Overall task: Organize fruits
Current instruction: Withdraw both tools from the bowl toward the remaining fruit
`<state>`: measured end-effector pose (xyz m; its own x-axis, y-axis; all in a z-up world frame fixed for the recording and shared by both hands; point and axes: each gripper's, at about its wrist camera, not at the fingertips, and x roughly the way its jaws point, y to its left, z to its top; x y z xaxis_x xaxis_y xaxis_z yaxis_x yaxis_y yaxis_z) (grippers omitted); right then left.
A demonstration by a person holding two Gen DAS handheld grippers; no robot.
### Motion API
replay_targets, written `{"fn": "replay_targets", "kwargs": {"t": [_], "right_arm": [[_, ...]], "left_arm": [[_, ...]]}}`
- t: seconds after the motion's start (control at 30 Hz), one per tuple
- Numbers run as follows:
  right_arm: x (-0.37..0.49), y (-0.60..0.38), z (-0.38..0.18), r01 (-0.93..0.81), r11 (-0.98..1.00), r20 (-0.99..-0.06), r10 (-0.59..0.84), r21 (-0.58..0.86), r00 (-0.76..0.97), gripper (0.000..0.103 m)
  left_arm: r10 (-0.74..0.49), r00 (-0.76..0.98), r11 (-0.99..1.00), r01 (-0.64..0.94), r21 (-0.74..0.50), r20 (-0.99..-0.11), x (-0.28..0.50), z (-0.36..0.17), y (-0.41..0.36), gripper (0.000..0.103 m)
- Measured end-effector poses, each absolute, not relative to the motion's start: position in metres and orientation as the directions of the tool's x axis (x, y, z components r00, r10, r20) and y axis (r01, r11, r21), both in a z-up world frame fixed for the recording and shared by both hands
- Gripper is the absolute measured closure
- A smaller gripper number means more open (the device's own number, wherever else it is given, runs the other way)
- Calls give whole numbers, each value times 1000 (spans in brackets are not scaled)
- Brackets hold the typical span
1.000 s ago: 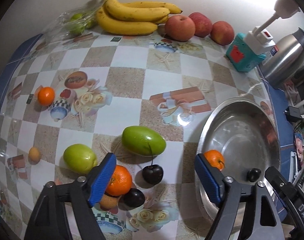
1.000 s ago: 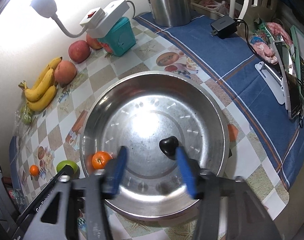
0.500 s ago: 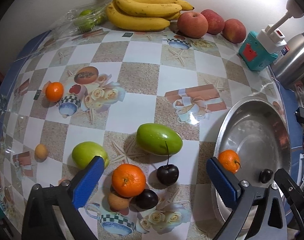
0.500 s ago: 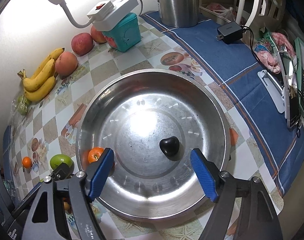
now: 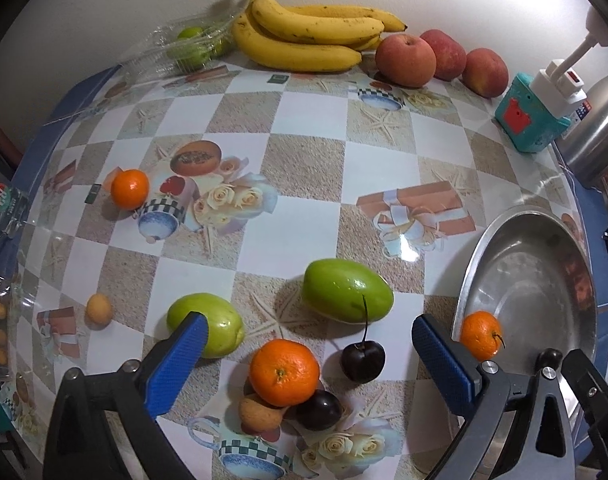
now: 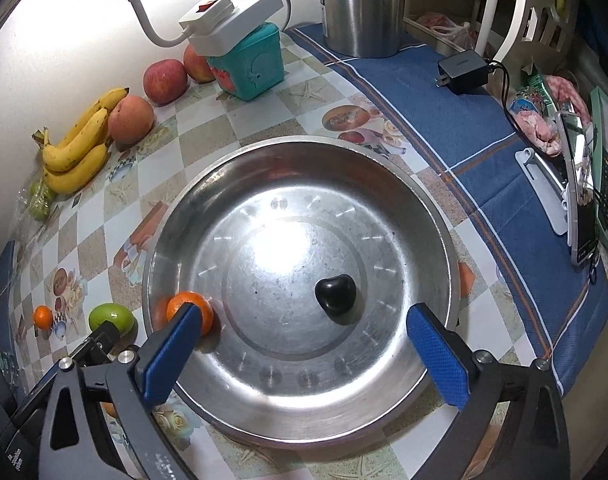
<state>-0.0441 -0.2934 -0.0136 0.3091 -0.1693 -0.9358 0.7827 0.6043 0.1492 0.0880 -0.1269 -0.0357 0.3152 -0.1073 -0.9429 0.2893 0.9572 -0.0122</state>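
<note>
The steel bowl (image 5: 480, 264) serves as the landmark. Far to its left, near the tabletop's (image 5: 312, 184) edge, lies a small tan fruit (image 5: 99, 309), and further back a small mandarin (image 5: 129, 189) sits alone on the checked cloth. Closer to the bowl, a green fruit (image 5: 219, 330) lies partly behind the left pad of the left claw (image 5: 306, 354). That claw hangs over the tabletop with its jaws spread wide and nothing pressed between them. In the gap between its pads sit a mandarin (image 5: 284, 372), a tan fruit (image 5: 259, 412) touching its underside, a dark plum (image 5: 318, 410) just beside both, and a cherry (image 5: 362, 360) with its stem up. A larger green fruit (image 5: 347, 291) lies just beyond that cluster, still left of the bowl. Along the wall, well behind the bowl, are bananas (image 5: 304, 36) and three apples (image 5: 404, 60).

In the bowl itself, an orange mandarin (image 6: 189, 312) rests against the left wall, partly behind the left pad of the right claw (image 6: 299, 344). A dark cherry (image 6: 336, 294) lies on the bowl's floor right of centre, apart from the mandarin. The right claw hangs above the bowl's near side, its jaws opening; the cherry sits just beyond the gap between the pads, touched by neither.
</note>
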Motion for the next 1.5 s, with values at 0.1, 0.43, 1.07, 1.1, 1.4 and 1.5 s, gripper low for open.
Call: {"fn": "replay_targets", "kwargs": {"t": [0.1,0.43,1.07,1.1,1.4,1.5], "right_arm": [[-44,-293,-15,783,603,-937,-164,152,308,1],[-40,-288,-16,771,621,-941,-157,142,300,1],[-9,-242,-3,672,713,-922,-98,198,375,1],[-5,-236,-2,659,726,-920,-94,198,381,1],[24,-182,-7,517,808,-908,54,284,415,1],[32,-165,-11,479,830,-911,79,284,405,1]], "left_arm": [[-102,329,955,296,0,-939,88,-34,-126,0],[-80,377,927,368,70,-923,85,-22,-125,0],[-24,460,959,261,109,-887,105,10,-40,0],[-25,460,964,246,100,-888,107,10,-33,0],[-24,458,984,168,60,-889,112,13,6,0],[-20,454,986,155,57,-891,112,12,12,0]]}}
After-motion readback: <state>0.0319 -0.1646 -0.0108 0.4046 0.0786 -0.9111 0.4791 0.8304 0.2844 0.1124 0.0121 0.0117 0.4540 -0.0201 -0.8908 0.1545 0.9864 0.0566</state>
